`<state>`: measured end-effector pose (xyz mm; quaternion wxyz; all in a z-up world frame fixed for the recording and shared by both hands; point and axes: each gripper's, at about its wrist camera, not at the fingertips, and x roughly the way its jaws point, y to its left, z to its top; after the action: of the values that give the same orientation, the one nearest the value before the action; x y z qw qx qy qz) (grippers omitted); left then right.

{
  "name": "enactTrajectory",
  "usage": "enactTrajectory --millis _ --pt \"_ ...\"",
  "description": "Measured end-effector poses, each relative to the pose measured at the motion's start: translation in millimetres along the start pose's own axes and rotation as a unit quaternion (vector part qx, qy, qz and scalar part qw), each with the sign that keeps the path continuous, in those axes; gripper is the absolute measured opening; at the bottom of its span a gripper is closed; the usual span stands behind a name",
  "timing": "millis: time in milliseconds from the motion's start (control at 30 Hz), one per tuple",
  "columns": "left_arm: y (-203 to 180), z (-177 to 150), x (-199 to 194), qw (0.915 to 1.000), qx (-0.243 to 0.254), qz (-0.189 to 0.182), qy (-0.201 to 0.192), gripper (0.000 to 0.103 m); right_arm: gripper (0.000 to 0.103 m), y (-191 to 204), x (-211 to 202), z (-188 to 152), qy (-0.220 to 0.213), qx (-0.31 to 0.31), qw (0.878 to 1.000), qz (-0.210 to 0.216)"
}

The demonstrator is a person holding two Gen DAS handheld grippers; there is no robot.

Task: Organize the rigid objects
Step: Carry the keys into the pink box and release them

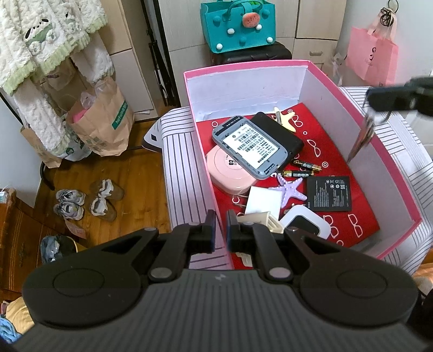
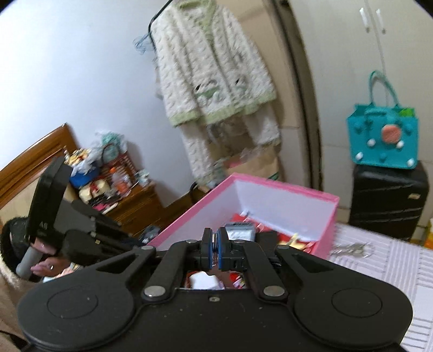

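Observation:
My left gripper (image 1: 220,218) is shut on the near left wall of the pink box (image 1: 194,127), one finger inside and one outside. On the box's red lining lie a grey device with a barcode label (image 1: 249,146), a black case (image 1: 284,135), a pink round device (image 1: 230,173), two batteries (image 1: 305,165), a purple starfish (image 1: 289,189), a black battery pack (image 1: 328,193) and a white device (image 1: 305,224). My right gripper (image 2: 215,235), blurred at the box's right wall (image 1: 372,100), is shut on a metal key ring (image 2: 215,251). The keys (image 1: 364,135) dangle over the rim.
The box stands on a striped bedspread (image 1: 181,168). What looks like another blurred key bunch (image 2: 350,249) lies on it right of the box. A teal bag (image 1: 238,24) tops a black suitcase (image 2: 387,197). Paper bags (image 1: 102,121) and shoes (image 1: 89,200) are on the wood floor at left.

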<state>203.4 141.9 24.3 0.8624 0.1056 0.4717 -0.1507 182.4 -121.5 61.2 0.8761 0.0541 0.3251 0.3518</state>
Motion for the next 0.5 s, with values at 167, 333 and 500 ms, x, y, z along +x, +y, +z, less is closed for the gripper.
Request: enactTrajectory --millis 167,333,500 --pt "0.2 -0.1 -0.2 1.0000 0.001 0.001 0.000 0.007 0.006 -4.6 26.8 -15.9 0.048 0.017 0.999 0.018" --pt "1.9 -1.0 -0.3 1.0000 -0.003 0.001 0.002 0.007 0.016 -11.7 30.4 -21.2 0.053 0.019 0.998 -0.018" --pt "0.9 -1.2 0.3 1.0000 -0.008 0.001 0.000 0.007 0.034 -34.8 -0.2 -9.7 0.000 0.050 0.998 -0.037"
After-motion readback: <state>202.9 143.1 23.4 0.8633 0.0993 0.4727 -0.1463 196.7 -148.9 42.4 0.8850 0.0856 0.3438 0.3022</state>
